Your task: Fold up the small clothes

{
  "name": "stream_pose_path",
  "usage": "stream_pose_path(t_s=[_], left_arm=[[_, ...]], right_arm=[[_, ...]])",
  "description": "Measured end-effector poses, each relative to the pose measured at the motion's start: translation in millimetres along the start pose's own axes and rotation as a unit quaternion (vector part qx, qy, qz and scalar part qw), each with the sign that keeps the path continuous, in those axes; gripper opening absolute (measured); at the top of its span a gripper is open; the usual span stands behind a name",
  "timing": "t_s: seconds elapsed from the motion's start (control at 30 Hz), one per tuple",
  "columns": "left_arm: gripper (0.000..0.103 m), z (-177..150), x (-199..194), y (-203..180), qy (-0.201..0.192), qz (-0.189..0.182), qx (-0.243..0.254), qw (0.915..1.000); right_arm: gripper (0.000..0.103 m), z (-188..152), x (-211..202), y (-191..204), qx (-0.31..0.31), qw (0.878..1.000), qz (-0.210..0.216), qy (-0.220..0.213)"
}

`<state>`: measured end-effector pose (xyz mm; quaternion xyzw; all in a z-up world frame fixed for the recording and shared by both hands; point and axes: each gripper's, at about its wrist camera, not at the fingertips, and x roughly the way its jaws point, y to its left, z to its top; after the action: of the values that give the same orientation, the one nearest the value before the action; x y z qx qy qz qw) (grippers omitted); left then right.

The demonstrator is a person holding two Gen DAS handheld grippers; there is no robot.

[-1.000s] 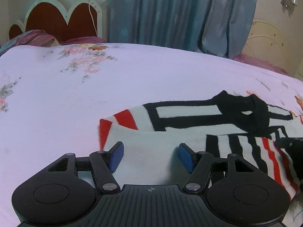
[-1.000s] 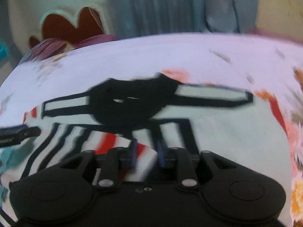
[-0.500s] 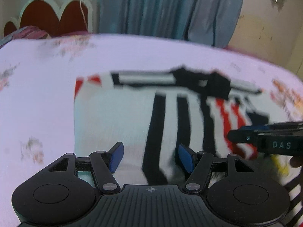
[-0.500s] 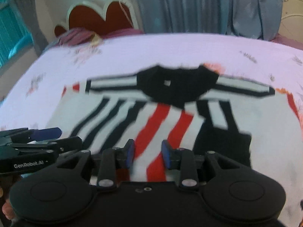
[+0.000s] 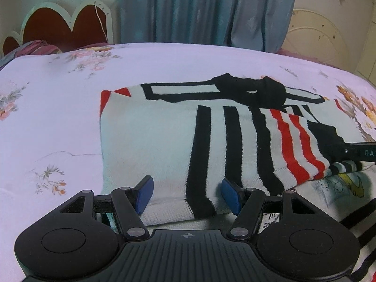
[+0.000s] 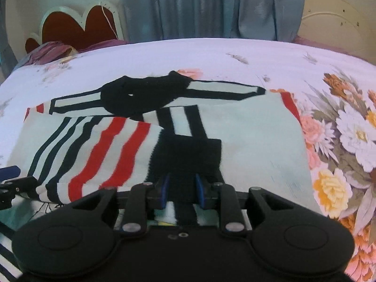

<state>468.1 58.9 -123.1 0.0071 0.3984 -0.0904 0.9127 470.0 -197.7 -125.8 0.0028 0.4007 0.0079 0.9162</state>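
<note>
Left wrist view: striped black, red and white knit garment [image 5: 188, 141] is being laid half-folded on the floral bedsheet [image 5: 58, 117], shifted rightward since a second ago; left gripper [image 5: 187, 193] fingers spread over its near hem.

Right wrist view: right gripper [image 6: 181, 189] jaws are closing around the garment's black patch, so the next fold is being started.

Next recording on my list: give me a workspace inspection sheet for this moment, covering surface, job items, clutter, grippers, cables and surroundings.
Surface: bed with a pale floral sheet.
Job's things: striped sweater lying flat, one side folded over the middle; a second printed garment partly under its near edge.
Clutter: crumpled maroon bedding by the headboard.
Grippers: left gripper wide, pads apart over the sweater's near hem; right gripper narrow, jaws closing with black fabric between them.
Cables: thin white cord hanging in front of the headboard.
Surroundings: scalloped red headboard, blue-grey curtain, cream panel.
</note>
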Motion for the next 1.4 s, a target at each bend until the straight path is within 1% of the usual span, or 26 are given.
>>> stream_pose_path(t_s=[0.1,0.13,0.17,0.2,0.23,0.3,0.33,0.4,0.5,0.57,0.67,0.83,1.1,1.2,1.23,1.27,1.3,1.33,1.37,1.4], left_arm=[[0.064,1,-3,-1,-0.002,0.005,-0.001,1.0000],[0.064,3,-7,-1,-0.003,0.007,-0.002,1.0000],[0.064,3,-12,-1,-0.006,0.008,-0.003,0.9999],[0.064,4,-19,-1,-0.014,0.006,-0.004,0.9999],[0.064,3,-25,1,-0.019,0.003,-0.006,0.9998],[0.064,1,-26,3,-0.009,-0.003,-0.008,0.9999],[0.064,-2,-22,4,-0.001,-0.004,-0.008,1.0000],[0.064,-9,-15,4,0.009,-0.004,0.003,0.9999],[0.064,-13,-10,0,0.008,0.002,0.021,0.9998],[0.067,-15,-9,-4,0.004,0.006,0.028,0.9996],[0.068,-16,-9,-6,0.001,0.010,0.029,0.9995],[0.068,-17,-10,-8,-0.003,0.017,0.033,0.9993],[0.069,-13,-9,-15,0.005,0.031,0.045,0.9985],[0.073,-11,-9,-17,0.009,0.038,0.052,0.9979],[0.077,-10,-10,-18,0.010,0.040,0.054,0.9977],[0.084,-10,-12,-20,0.012,0.048,0.056,0.9972],[0.088,-9,-15,-21,0.011,0.055,0.058,0.9967],[0.097,-9,-21,-22,0.008,0.061,0.060,0.9963],[0.103,-11,-27,-23,0.003,0.069,0.058,0.9959],[0.103,-14,-35,-23,-0.004,0.078,0.056,0.9954]], right_arm=[[0.024,1,1,4,-0.013,1.000,-0.005,0.003],[0.026,2,0,6,-0.016,1.000,-0.008,0.004],[0.030,3,-4,7,-0.017,1.000,-0.008,0.003],[0.032,3,-9,8,-0.017,1.000,-0.009,-0.003],[0.032,3,-15,10,-0.017,1.000,-0.008,-0.008],[0.031,2,-20,11,-0.019,1.000,-0.002,-0.017],[0.031,1,-19,12,-0.020,1.000,0.000,-0.014],[0.031,-3,-8,12,-0.019,1.000,-0.006,0.007],[0.032,-9,-1,16,-0.033,0.999,-0.015,0.003],[0.032,-9,0,16,-0.029,0.999,-0.018,0.003],[0.032,-10,1,14,-0.017,1.000,-0.015,0.000],[0.033,-11,1,16,-0.028,0.999,-0.020,0.000],[0.034,-6,3,21,-0.051,0.998,-0.022,0.009],[0.036,-2,2,17,-0.051,0.998,-0.010,0.019],[0.042,-1,0,16,-0.050,0.999,-0.004,0.022],[0.049,0,-2,15,-0.051,0.998,0.000,0.024],[0.052,0,-5,14,-0.055,0.998,-0.001,0.025],[0.052,-1,-13,14,-0.060,0.998,-0.004,0.020],[0.052,-3,-22,11,-0.060,0.998,0.000,0.012],[0.052,-5,-31,6,-0.053,0.999,0.012,0.005]])
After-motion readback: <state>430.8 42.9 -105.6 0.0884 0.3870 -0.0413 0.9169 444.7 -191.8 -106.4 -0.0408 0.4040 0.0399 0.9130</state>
